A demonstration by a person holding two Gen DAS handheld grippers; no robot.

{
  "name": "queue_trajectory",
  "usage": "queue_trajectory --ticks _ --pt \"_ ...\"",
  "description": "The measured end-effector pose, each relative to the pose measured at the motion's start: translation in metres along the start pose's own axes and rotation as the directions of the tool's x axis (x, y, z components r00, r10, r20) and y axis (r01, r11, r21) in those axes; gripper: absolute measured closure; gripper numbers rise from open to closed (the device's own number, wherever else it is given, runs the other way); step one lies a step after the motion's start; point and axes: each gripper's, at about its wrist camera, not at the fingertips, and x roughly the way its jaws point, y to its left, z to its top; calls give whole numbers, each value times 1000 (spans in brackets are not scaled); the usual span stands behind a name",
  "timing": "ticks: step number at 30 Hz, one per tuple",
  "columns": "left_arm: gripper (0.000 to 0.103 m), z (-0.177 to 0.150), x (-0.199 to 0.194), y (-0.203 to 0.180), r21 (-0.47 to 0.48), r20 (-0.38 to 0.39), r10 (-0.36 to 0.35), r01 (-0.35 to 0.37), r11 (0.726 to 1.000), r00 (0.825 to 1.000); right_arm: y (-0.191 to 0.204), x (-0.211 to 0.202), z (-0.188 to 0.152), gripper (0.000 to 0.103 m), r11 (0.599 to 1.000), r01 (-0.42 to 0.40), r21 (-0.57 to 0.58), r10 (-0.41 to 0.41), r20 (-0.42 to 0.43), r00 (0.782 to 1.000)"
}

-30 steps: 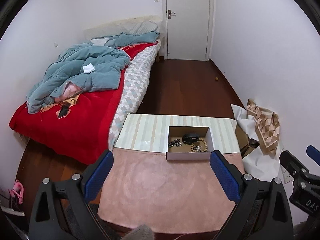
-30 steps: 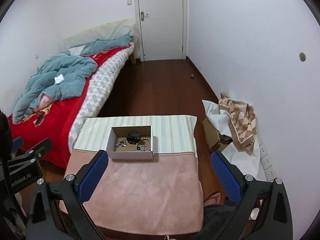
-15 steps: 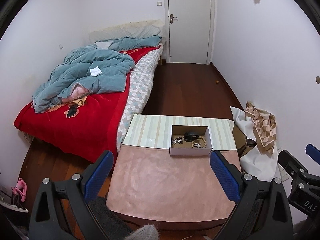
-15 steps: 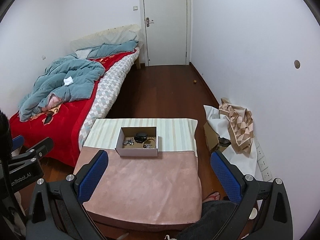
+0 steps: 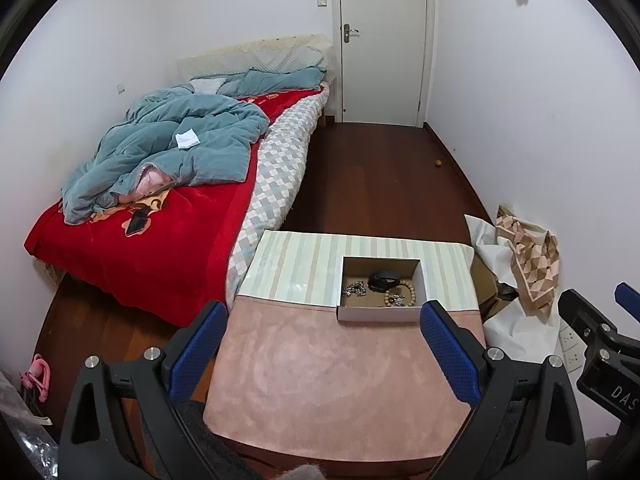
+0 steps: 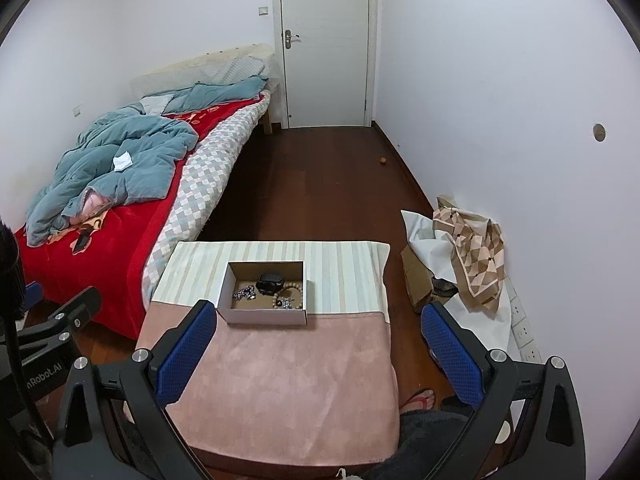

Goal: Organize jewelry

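Observation:
A small open cardboard box point(image 5: 378, 314) point(image 6: 264, 316) sits on a table point(image 5: 320, 372) point(image 6: 288, 380) covered by pink and striped cloth. Inside lie a silver chain point(image 5: 354, 290) point(image 6: 244, 293), a black item point(image 5: 383, 279) point(image 6: 271, 282) and a wooden bead bracelet point(image 5: 400, 294) point(image 6: 289, 295). My left gripper point(image 5: 322, 354) and right gripper point(image 6: 316, 354) are both open and empty, held high above the near end of the table, well short of the box.
A bed point(image 5: 152, 216) with a red blanket and blue quilt stands left of the table. Bags and patterned cloth point(image 6: 472, 256) lie against the right wall. A white door point(image 5: 382, 40) is at the far end of the wooden floor.
Both grippers have pulled back and risen, so the table and box look smaller and farther. Their jaws stay open. The box contents have not moved.

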Motion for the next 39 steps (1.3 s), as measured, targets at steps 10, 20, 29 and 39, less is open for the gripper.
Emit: queue_trajectory --ticks 10,20,29,39 --pt "2 10 37 -5 14 -26 15 -14 1000 1000 9 49 12 0 1000 11 -16 -12 -41 999" --pt "2 9 67 -9 18 -81 0 1 1000 997 12 83 9 0 999 32 -37 -36 -91 995" --pt "2 12 75 -10 18 -93 -2 4 1000 996 13 95 9 0 998 44 -43 -48 -100 994" --pt "2 11 76 -11 18 -95 -18 20 1000 995 14 96 10 0 998 38 -47 -42 -104 994"
